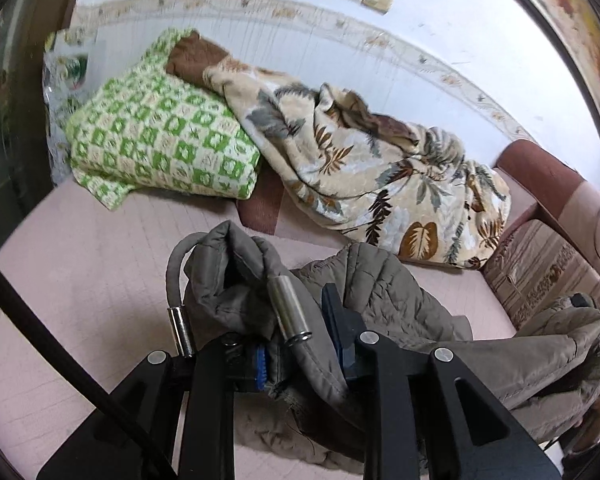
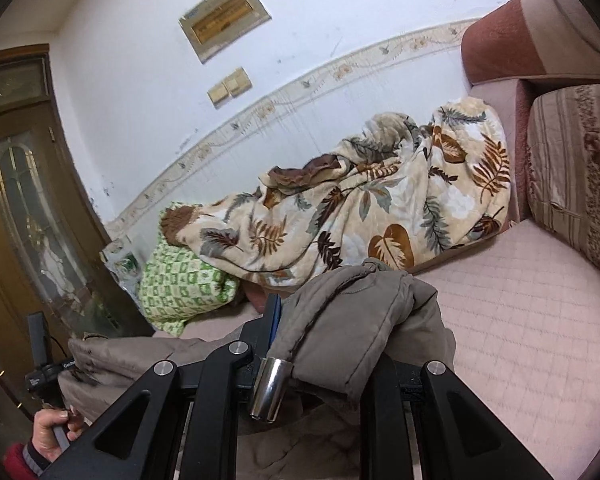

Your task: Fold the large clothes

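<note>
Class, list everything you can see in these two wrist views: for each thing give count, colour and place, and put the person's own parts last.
jacket: one, grey-brown quilted, on the sofa seat, gripped at two places
cord ends: three seen, silver metal, on the jacket's drawcords
blanket: one, cream with brown and grey leaves, bunched along the wall
green cloth: one, green-and-cream check, folded, left of the blanket
sofa: one, pink seat, reddish arm
cushion: one, striped beige, at the sofa's right
switches: two, beige, on the white wall
door: one, brown with glass, left
left gripper: black, shut on jacket
right gripper: black, shut on jacket
hand: one, red sleeve, lower left
</note>
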